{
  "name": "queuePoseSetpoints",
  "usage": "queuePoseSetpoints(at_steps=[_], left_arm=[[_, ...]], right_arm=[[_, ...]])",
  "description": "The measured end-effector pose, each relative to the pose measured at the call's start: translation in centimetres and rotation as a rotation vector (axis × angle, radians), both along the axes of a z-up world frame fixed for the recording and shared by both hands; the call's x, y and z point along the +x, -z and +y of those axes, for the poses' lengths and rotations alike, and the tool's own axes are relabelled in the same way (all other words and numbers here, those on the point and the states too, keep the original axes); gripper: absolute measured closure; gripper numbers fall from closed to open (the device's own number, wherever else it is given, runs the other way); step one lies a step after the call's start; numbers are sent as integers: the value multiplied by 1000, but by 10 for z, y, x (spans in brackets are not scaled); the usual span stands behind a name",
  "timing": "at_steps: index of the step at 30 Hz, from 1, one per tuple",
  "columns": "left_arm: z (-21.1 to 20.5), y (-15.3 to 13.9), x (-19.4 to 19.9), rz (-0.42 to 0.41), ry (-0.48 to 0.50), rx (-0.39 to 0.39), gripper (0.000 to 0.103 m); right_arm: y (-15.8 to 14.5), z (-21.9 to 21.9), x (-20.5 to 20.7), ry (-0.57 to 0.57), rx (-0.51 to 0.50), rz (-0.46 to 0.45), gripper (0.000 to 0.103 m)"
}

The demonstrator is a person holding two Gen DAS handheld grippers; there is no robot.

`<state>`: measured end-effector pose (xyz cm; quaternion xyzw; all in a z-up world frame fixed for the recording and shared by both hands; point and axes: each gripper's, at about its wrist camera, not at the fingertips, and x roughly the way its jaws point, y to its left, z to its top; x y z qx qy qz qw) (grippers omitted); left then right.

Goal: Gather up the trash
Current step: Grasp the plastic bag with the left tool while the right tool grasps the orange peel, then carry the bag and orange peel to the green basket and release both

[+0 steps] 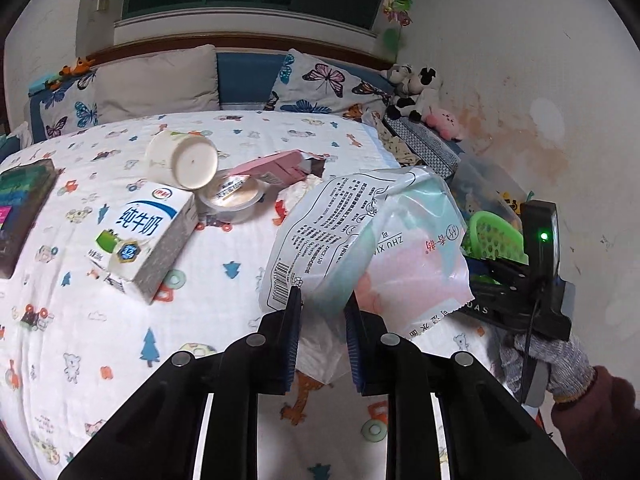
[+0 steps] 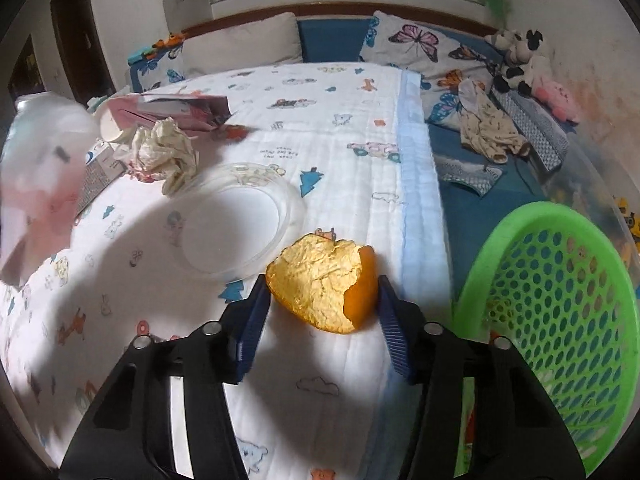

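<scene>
Here, nearest first:
Left gripper (image 1: 322, 312): its jaws are nipped on the lower edge of a plastic wrapper (image 1: 372, 236), which hangs lifted clear of the bed (image 1: 224, 320).
Plastic wrapper: thin printed film, very light, limp and slippery; the pinch on an edge fold looks enough, though the loose part will flap and could catch on other litter.
Right gripper (image 2: 320, 304): the jaws stand either side of an orange peel (image 2: 326, 284) lying on the bed; the pads look just beside the rind, and I cannot tell whether they press it yet.
Orange peel: a curved shell, pith side up, light and a little springy; likely best taken across its width as the jaws now sit, gently, since a hard squeeze may fold or tear it.
Green basket (image 2: 560, 308): just to the right of the peel, off the edge of the quilt, tilted with its mouth toward the camera; apparently where the trash goes.
Clear plastic lid (image 2: 236, 220): flat on the bed just beyond the peel; stiff, thin and low, so probably awkward to get a jaw under.
Crumpled tissue (image 2: 164, 152): farther back, soft and easy to pinch anywhere.
Milk carton (image 1: 144, 240): lying on its side, light if empty, with flat sides to grip.
Paper cup (image 1: 182, 160): tipped over behind the carton, crushable.
Pink box (image 1: 276, 166): farthest of the litter, torn open.
</scene>
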<state>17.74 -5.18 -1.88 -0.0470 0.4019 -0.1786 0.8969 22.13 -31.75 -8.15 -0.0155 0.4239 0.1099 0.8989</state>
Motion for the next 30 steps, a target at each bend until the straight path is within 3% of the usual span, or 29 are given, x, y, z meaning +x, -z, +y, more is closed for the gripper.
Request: queuePoseSetpoints(at_steps=[6,15,22,30], left_arm=[[-1,-1,-3,-3,10,-1,82],[-23,-14,-6,-22,53,-11,82],[-65,-24,-5,-25,132,-15,82],[-133,-29,-5,-36,246,24,82]], right_arm=[[-7,-1,-8,1,5,-20,63],[-31,-21,-45,33,58,-75,65],[-48,-57,-79,106,62,-110,65],[-45,-112,-106,222,60,-104,63]])
